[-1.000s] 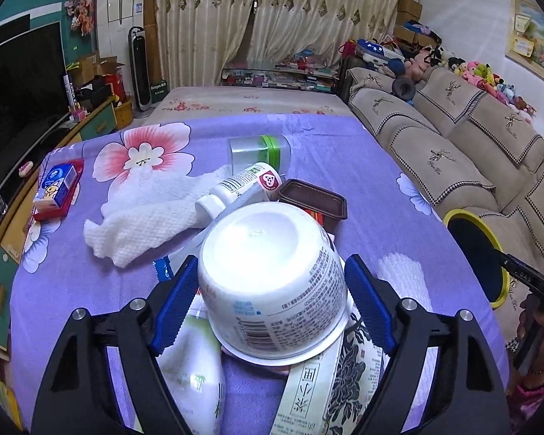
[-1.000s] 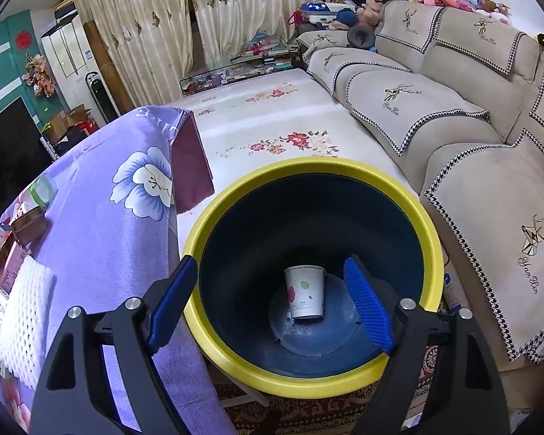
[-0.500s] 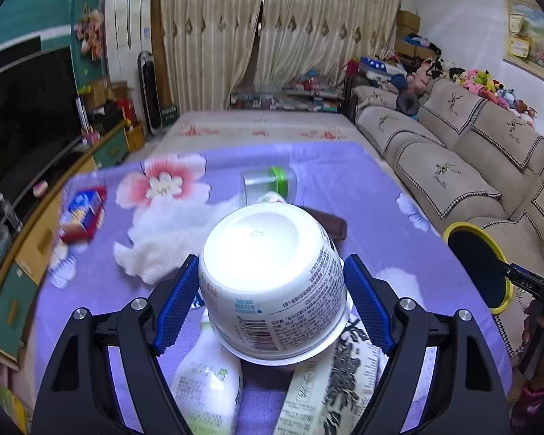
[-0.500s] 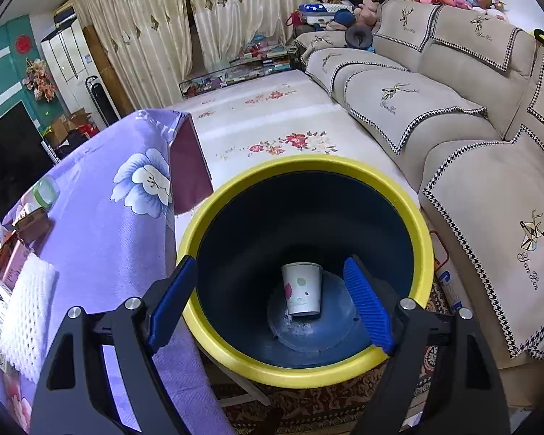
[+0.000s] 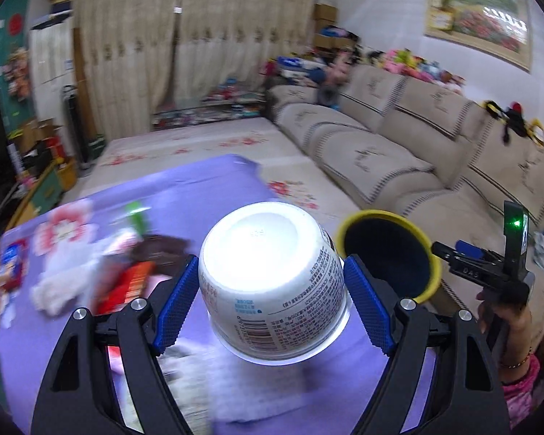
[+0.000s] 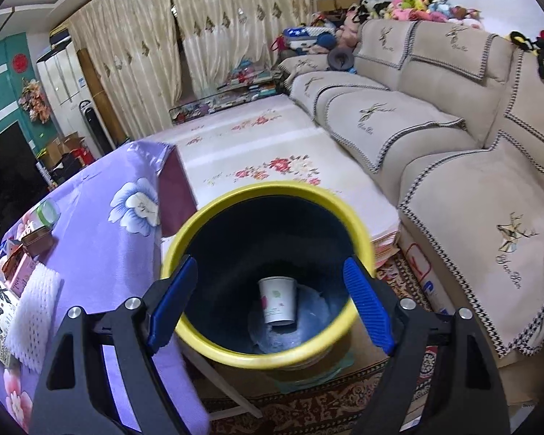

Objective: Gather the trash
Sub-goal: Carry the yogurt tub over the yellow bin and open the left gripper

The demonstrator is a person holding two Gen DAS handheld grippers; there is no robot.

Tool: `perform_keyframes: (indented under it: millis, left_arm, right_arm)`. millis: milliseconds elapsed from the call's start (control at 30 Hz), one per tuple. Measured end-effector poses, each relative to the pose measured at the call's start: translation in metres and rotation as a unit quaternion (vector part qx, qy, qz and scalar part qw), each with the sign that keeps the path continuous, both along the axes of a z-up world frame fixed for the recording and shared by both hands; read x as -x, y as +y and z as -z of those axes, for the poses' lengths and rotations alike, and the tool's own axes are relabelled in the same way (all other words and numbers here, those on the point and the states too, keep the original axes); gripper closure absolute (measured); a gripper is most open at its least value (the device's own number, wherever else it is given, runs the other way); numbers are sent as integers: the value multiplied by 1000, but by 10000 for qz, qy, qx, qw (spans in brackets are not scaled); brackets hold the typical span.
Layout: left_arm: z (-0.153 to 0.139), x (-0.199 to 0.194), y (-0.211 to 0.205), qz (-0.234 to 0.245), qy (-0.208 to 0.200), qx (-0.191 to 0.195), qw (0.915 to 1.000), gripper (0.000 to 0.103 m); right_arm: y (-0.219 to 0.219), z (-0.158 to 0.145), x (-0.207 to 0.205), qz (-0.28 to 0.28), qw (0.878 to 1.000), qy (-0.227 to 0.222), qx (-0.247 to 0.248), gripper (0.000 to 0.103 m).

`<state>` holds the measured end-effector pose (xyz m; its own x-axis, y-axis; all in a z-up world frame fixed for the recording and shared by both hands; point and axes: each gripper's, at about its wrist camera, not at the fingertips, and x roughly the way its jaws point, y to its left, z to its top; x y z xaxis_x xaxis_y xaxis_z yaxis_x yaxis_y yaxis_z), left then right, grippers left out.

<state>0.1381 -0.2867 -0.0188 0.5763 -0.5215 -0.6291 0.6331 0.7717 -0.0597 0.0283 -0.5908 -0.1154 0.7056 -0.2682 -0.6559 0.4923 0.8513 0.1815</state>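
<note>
1. Our left gripper (image 5: 272,302) is clamped on a white printed plastic tub (image 5: 272,282). Both blue ribbed pads (image 5: 176,302) press its sides, and its flat base faces away from the camera, so it is carried mouth toward us.

2. Key relation: the dark bin with the yellow rim (image 5: 388,253) lies forward and to the right of the held tub, beyond the right edge of the purple flowered tablecloth (image 5: 206,185). In the left wrist view the bin's rim shows just past the right pad. We judge the tub must go rightward and over that rim before letting go.

3. The tub's axis runs along the gripper's fingers, roughly level, tilted slightly up. It hangs above the cloth, clear of the blurred litter on the left.

4. Our right gripper (image 6: 272,302) hangs over the bin's mouth with jaws spread wide and nothing between them. A white paper cup (image 6: 277,301) lies on the bin's floor.

5. The right hand (image 5: 504,311) is nearer the bin, but the left one has the load.

6. Risk, as we judge it: the right gripper partly occupies the space above the opening and may need to draw aside.
</note>
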Motion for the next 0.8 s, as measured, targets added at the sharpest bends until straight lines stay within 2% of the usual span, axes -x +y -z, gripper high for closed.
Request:
perform_keyframes:
  millis: [233, 500, 633, 733, 800]
  left_arm:
    - [17, 11, -99, 724, 124, -219, 9971, 24]
    - [62, 3, -197, 1196, 428, -680, 9896, 23]
    - [83, -2, -235, 1288, 470, -898, 9865, 23]
    - [95, -6, -248, 1335, 518, -977, 9849, 22]
    - [97, -7, -254, 1313, 509, -1014, 9848, 16]
  right_arm:
    - [-30, -2, 37, 397, 9992, -106, -22, 25]
    - [-58, 7, 66, 715, 9973, -139, -105, 25]
    - [-68, 13, 73, 812, 9964, -129, -194, 25]
    - [-71, 18, 75, 839, 9961, -109, -250, 25]
    - [-73, 20, 75, 837, 9961, -96, -273, 25]
